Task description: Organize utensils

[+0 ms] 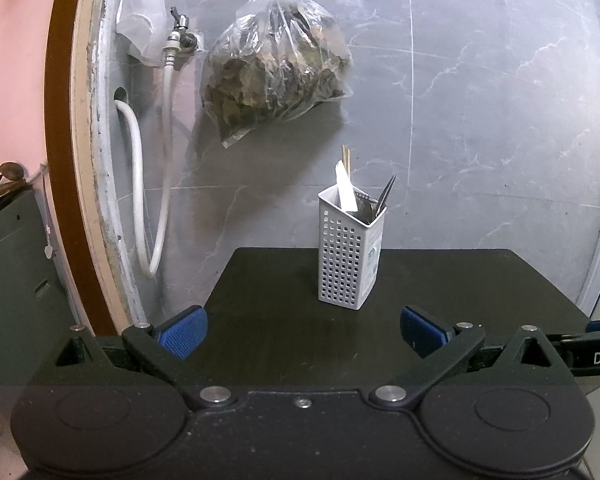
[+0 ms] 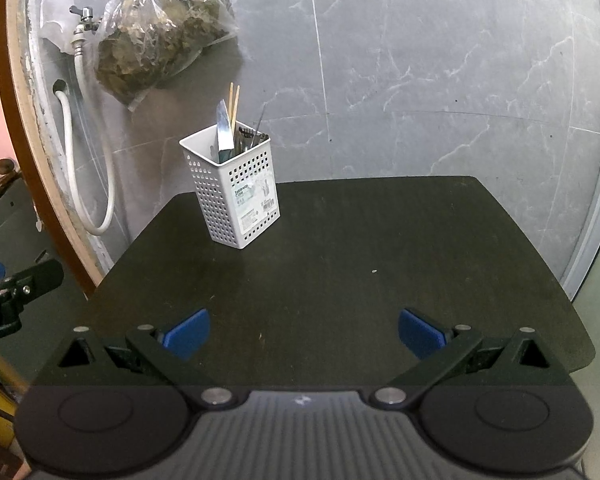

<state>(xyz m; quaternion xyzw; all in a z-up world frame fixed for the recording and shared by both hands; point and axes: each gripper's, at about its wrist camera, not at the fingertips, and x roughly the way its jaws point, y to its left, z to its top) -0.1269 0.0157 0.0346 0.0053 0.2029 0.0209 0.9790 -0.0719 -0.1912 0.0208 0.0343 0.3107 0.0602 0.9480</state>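
Observation:
A white perforated utensil holder (image 1: 350, 256) (image 2: 236, 192) stands upright on the dark table (image 1: 276, 320) (image 2: 340, 248) near its far edge. Chopsticks (image 1: 346, 160) (image 2: 234, 102), a white-bladed utensil (image 1: 346, 188) (image 2: 224, 128) and dark metal utensils (image 2: 254, 134) stick out of it. My left gripper (image 1: 303, 334) is open over the table's near side, well short of the holder, with nothing between its blue pads. My right gripper (image 2: 303, 334) is also open and empty, with the holder far ahead to its left. The left gripper's finger (image 2: 4, 280) shows at the right wrist view's left edge.
A grey marble-tiled wall (image 1: 480, 100) rises behind the table. A clear plastic bag of dried leaves (image 1: 276, 64) (image 2: 160, 32) hangs above the holder. A tap (image 1: 180, 32) with white hoses (image 1: 140, 184) sits at the left, beside a brown door frame (image 1: 64, 160).

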